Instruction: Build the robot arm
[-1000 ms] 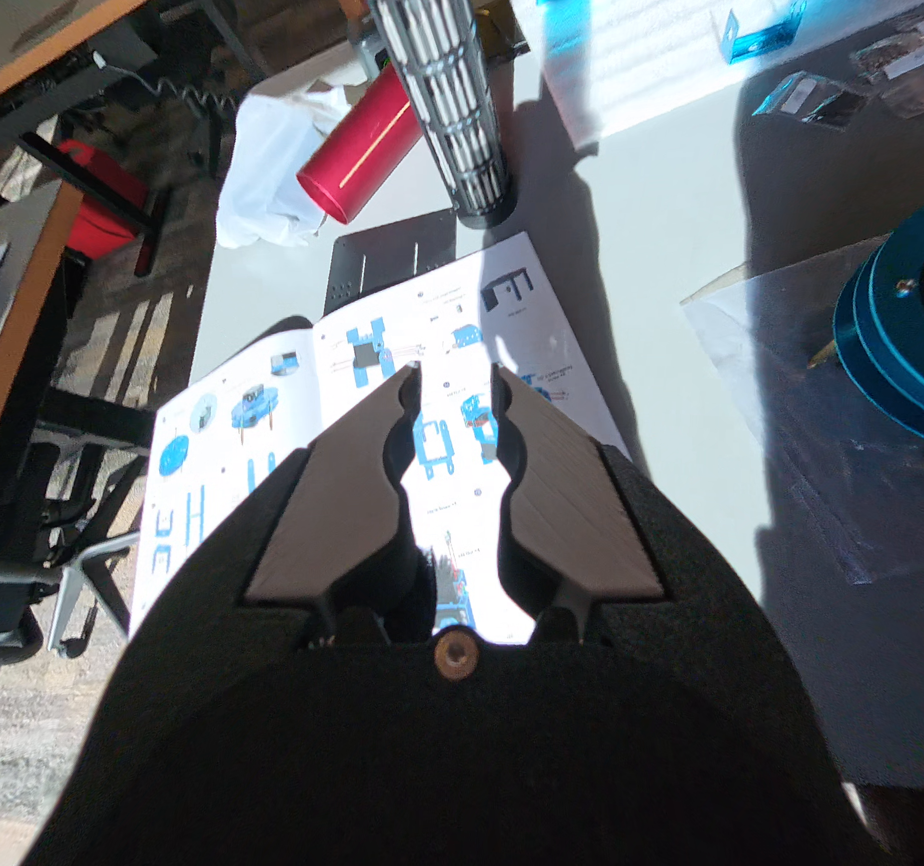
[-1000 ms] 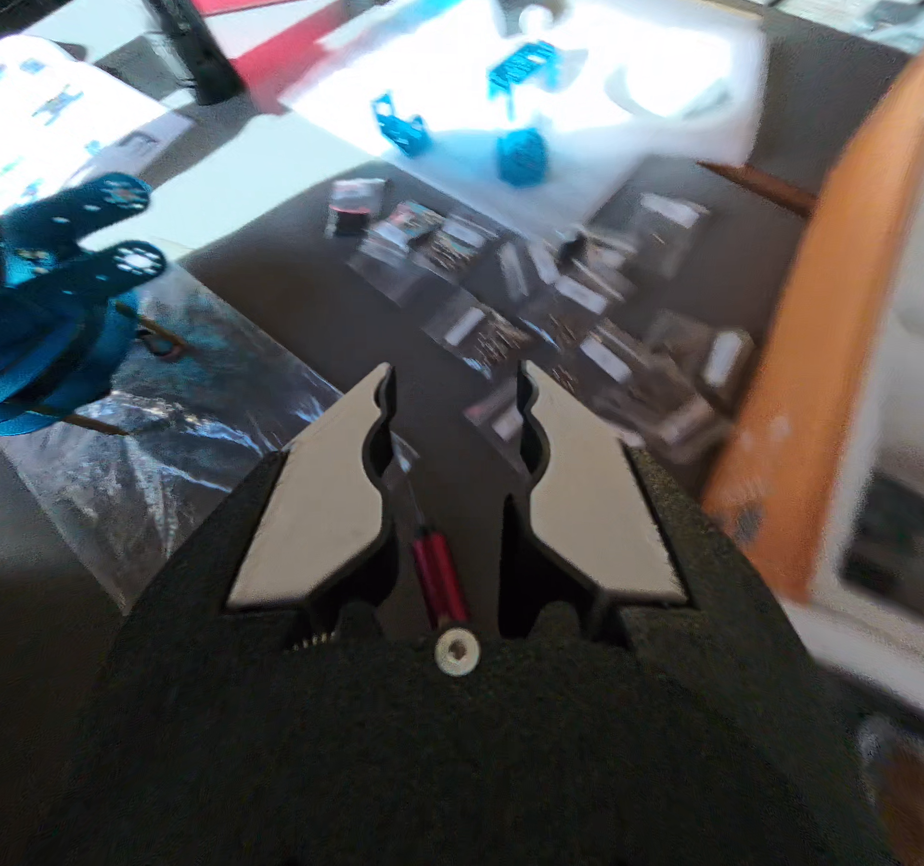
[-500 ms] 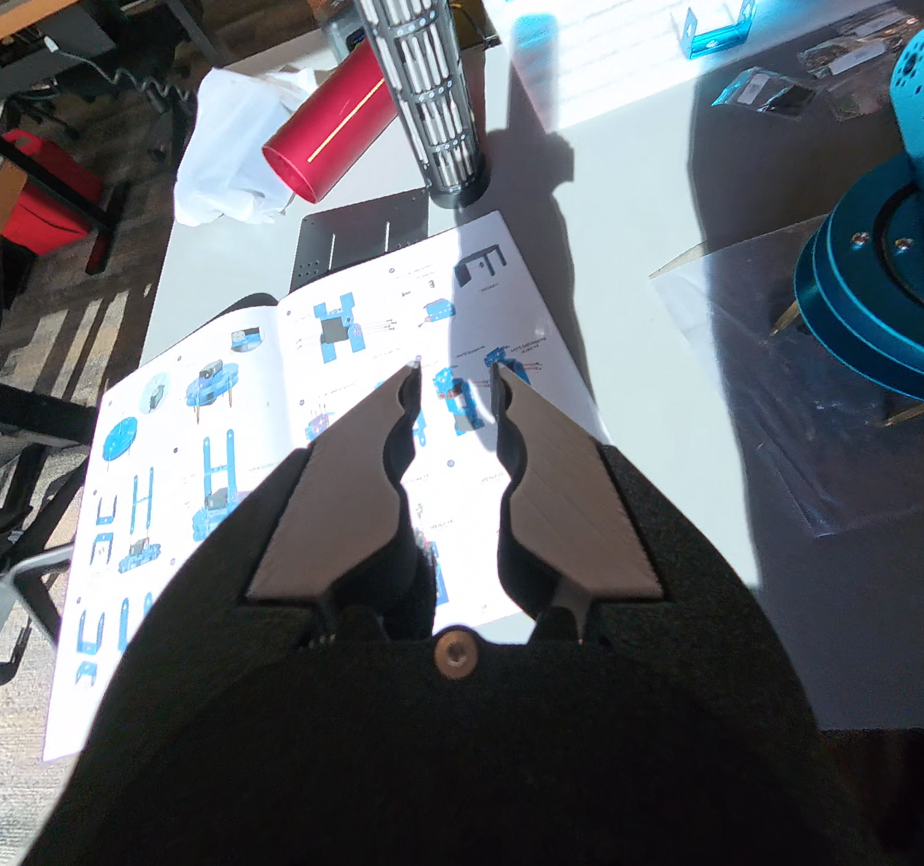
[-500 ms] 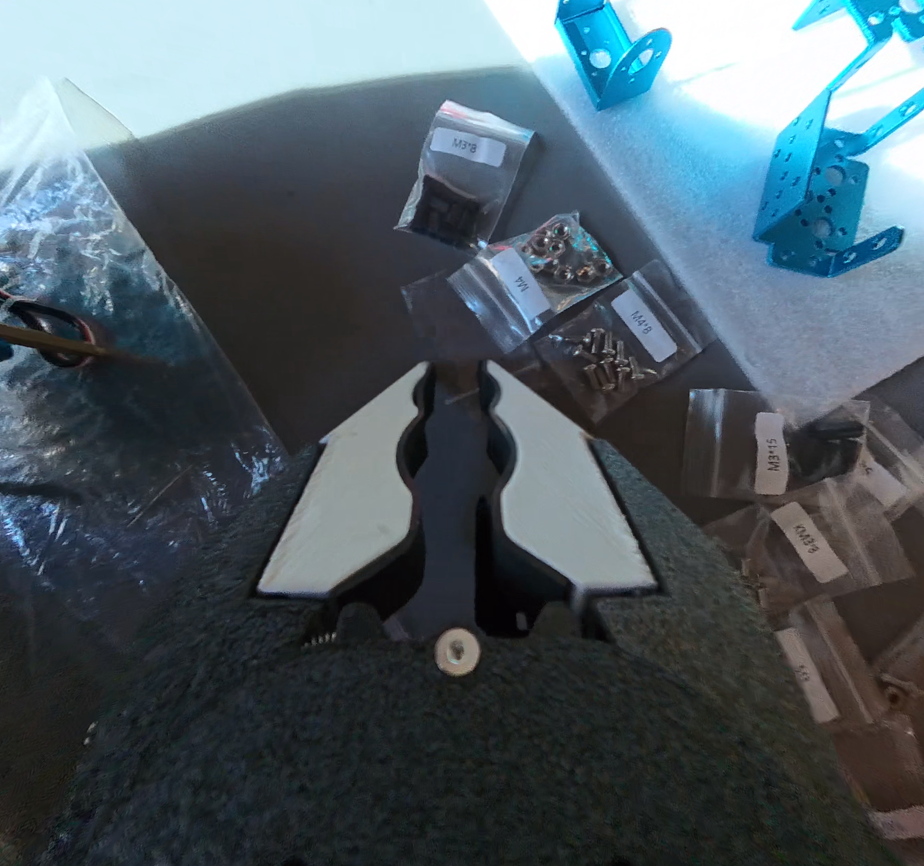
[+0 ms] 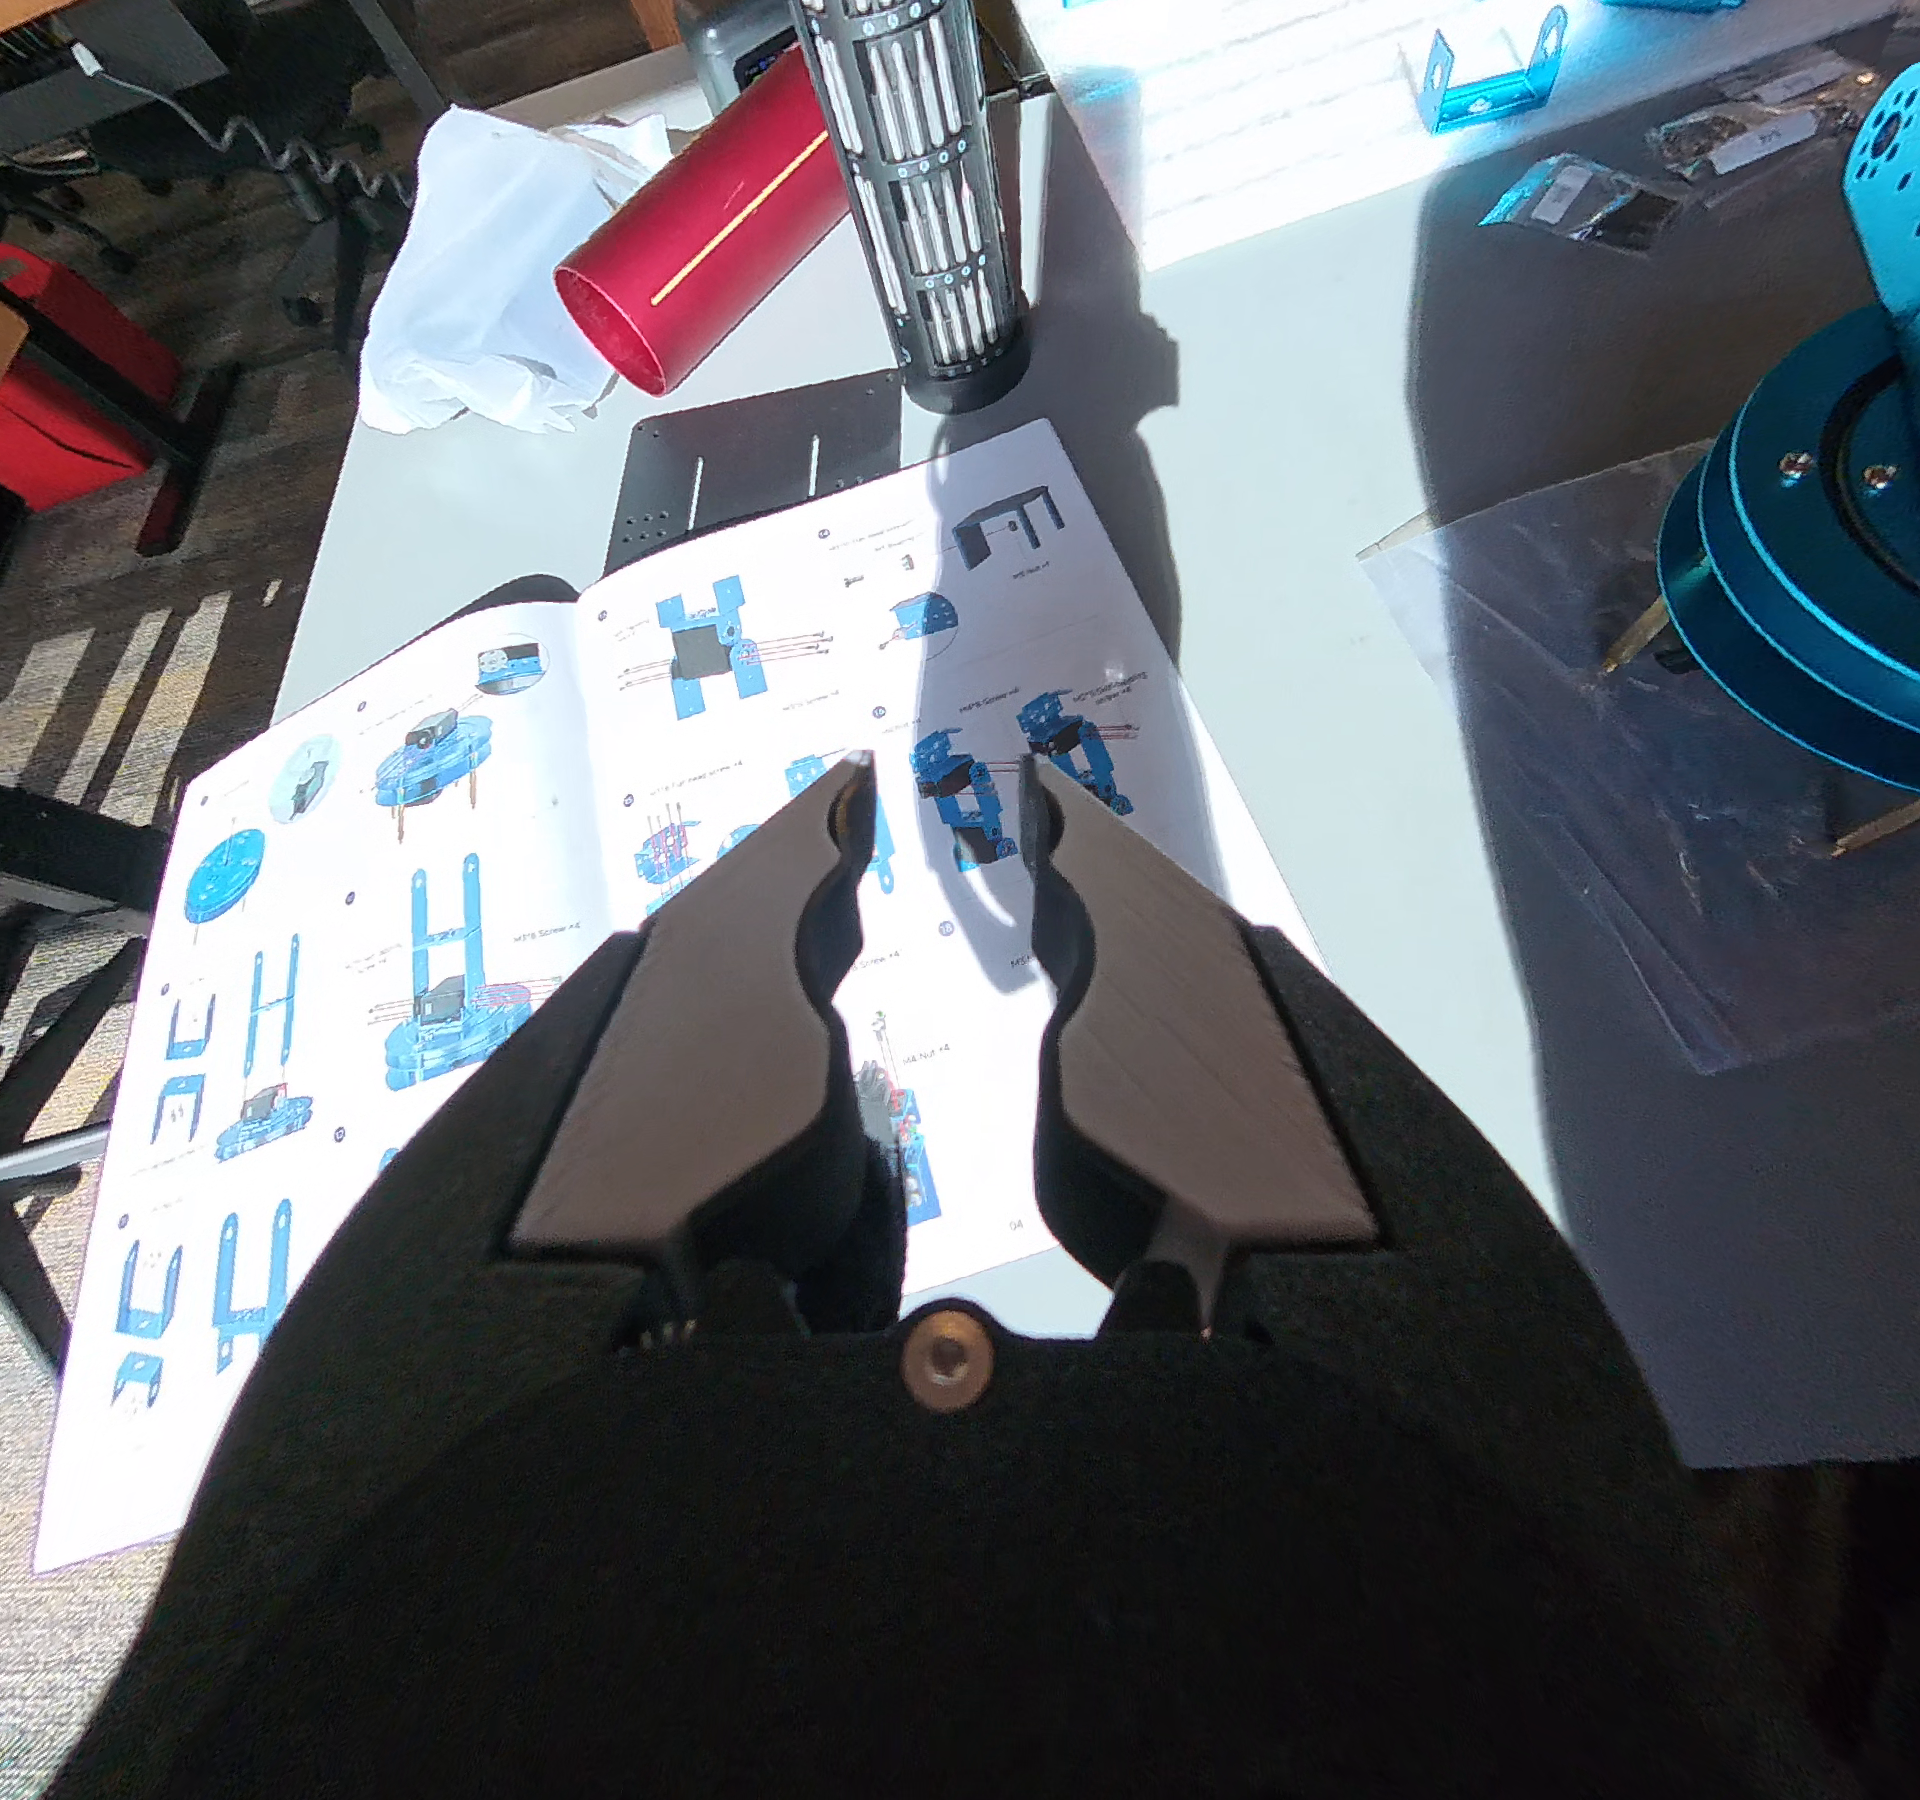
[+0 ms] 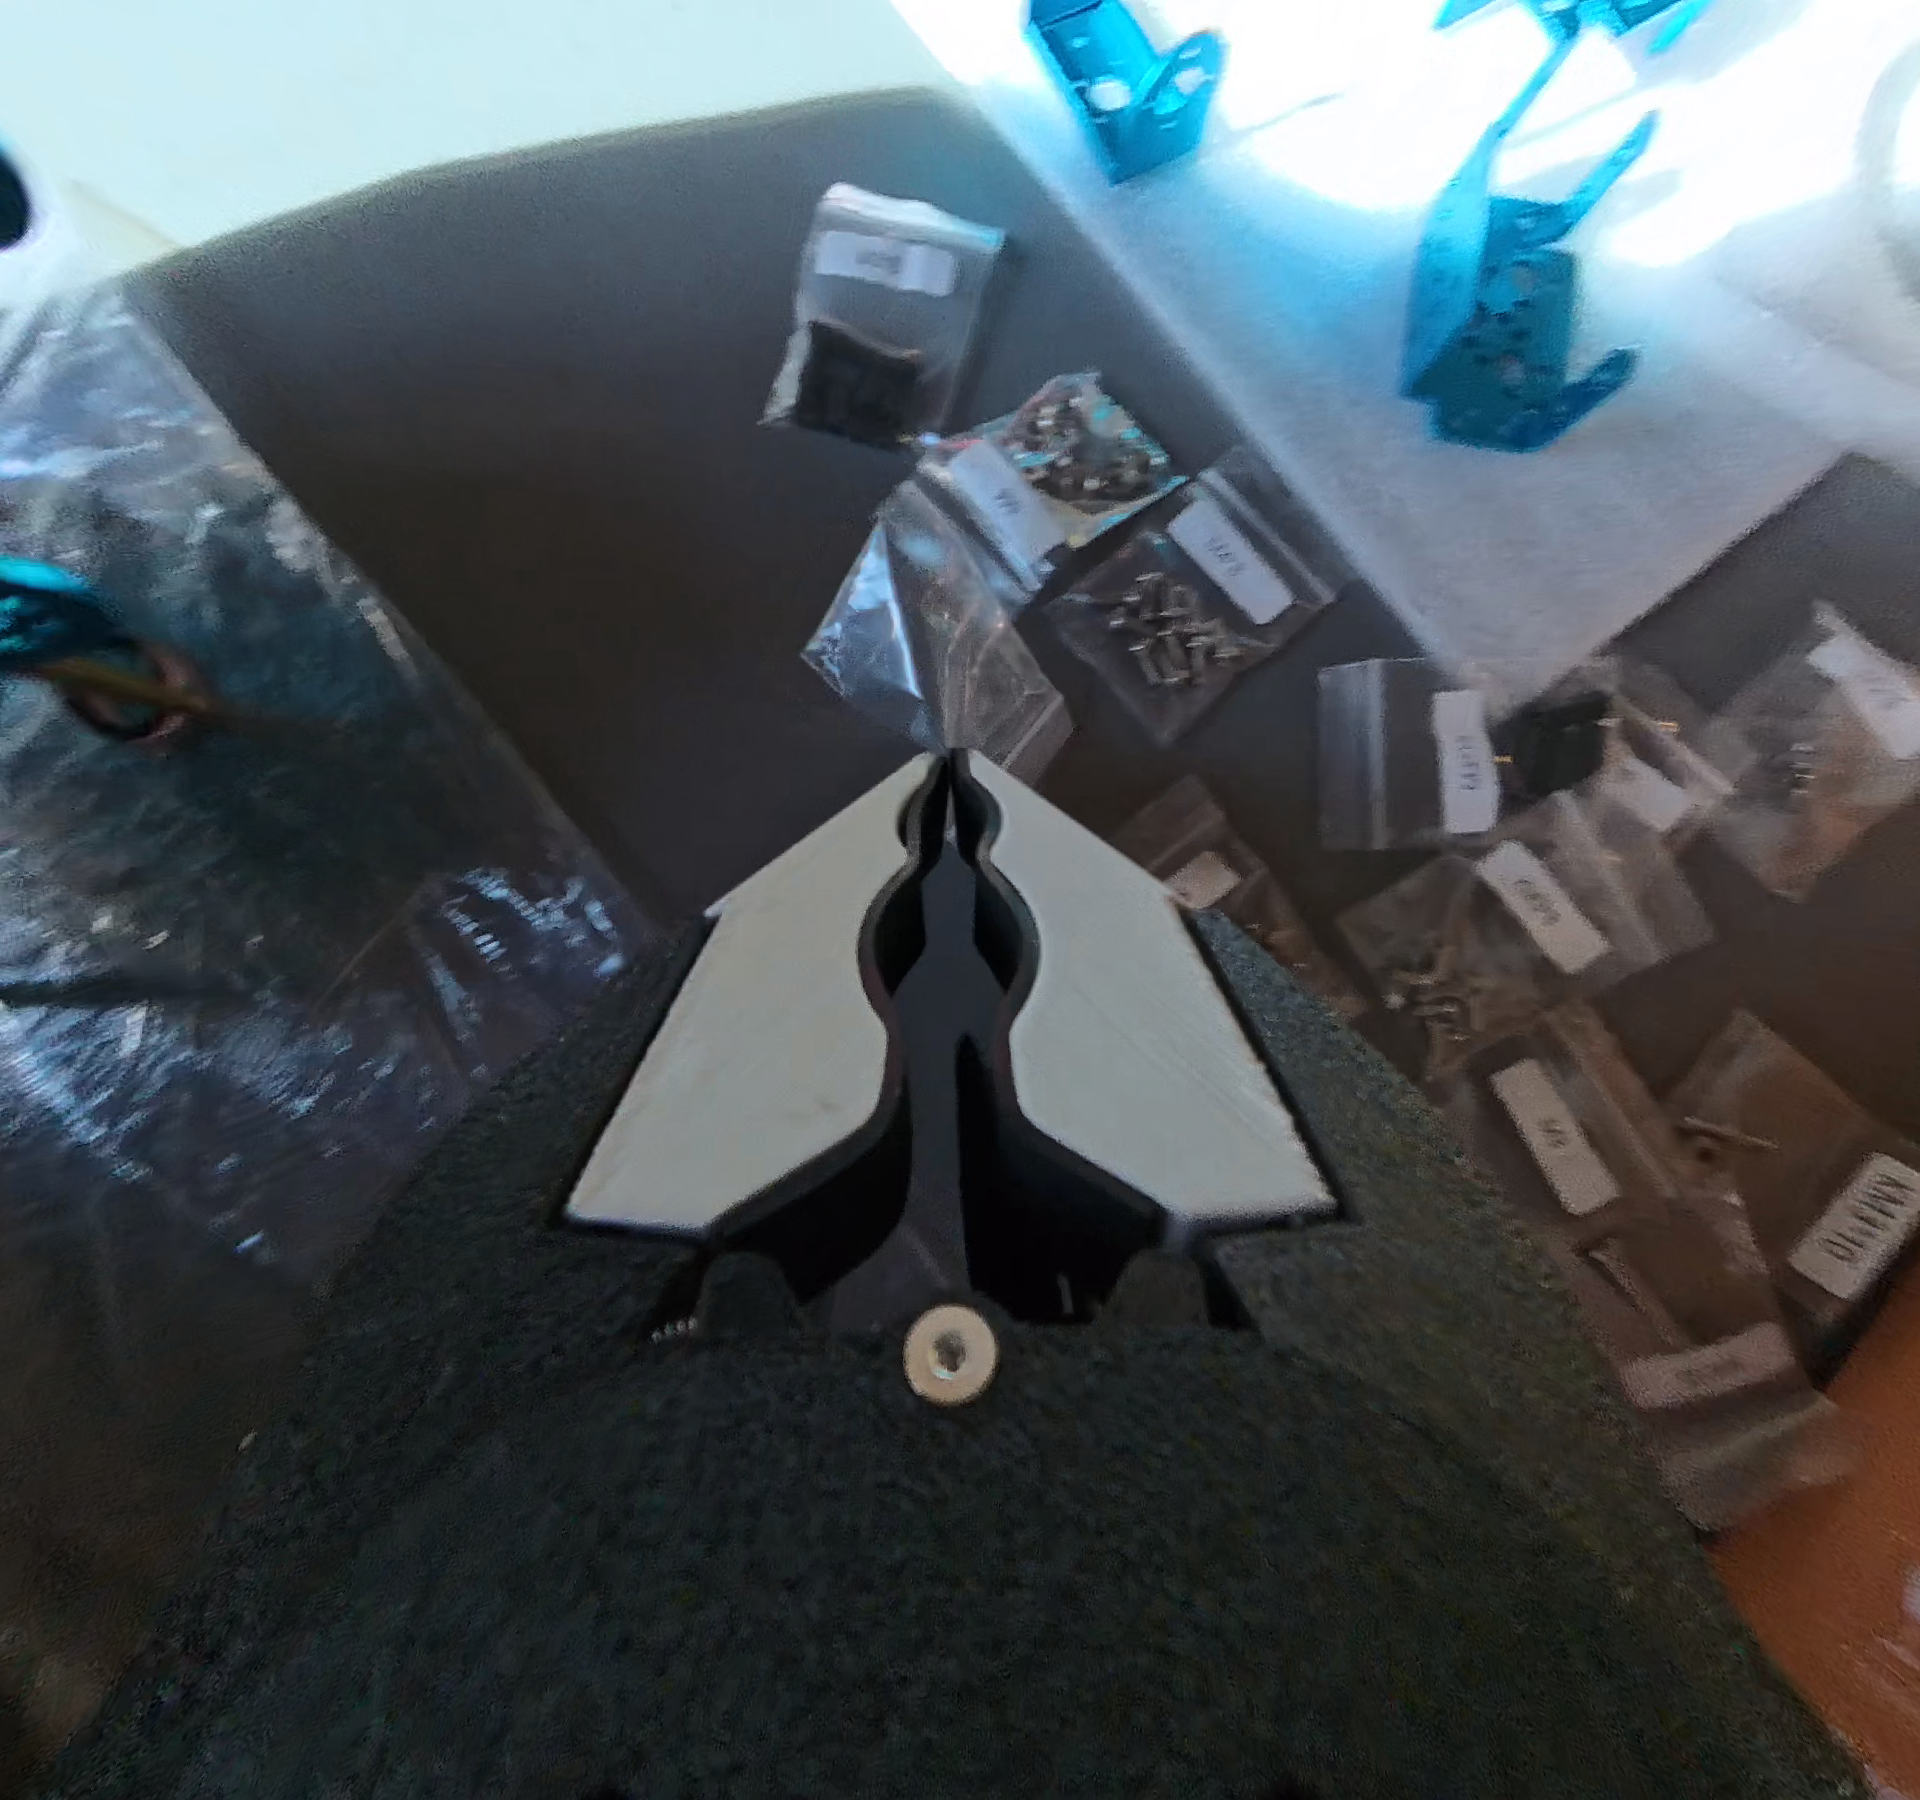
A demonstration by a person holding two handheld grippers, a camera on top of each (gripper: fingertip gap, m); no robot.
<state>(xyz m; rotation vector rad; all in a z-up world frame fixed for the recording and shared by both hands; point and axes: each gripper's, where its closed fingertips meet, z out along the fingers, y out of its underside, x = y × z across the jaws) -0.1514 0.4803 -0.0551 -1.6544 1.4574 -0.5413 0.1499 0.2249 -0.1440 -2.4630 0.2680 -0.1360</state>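
Observation:
My left gripper is open and empty, hovering over an open instruction booklet on the white table. My right gripper is shut on the corner of a small clear plastic bag, which rises off the table in a tent shape. Several more small labelled bags of screws and nuts lie just beyond and to the right, one with black parts. A blue round metal assembly stands on a clear plastic sheet to the right of the booklet.
Blue metal brackets lie on white foam. A tall black bit holder, a red tube, a white crumpled bag and a black plate sit beyond the booklet. An orange wooden surface is at the lower right. From the left gripper's tips to the blue round metal assembly is close to 15 cm.
My right gripper swung over the small bags and went from open to shut, pinching one bag and lifting its corner. My left gripper stayed open and shifted over the booklet.

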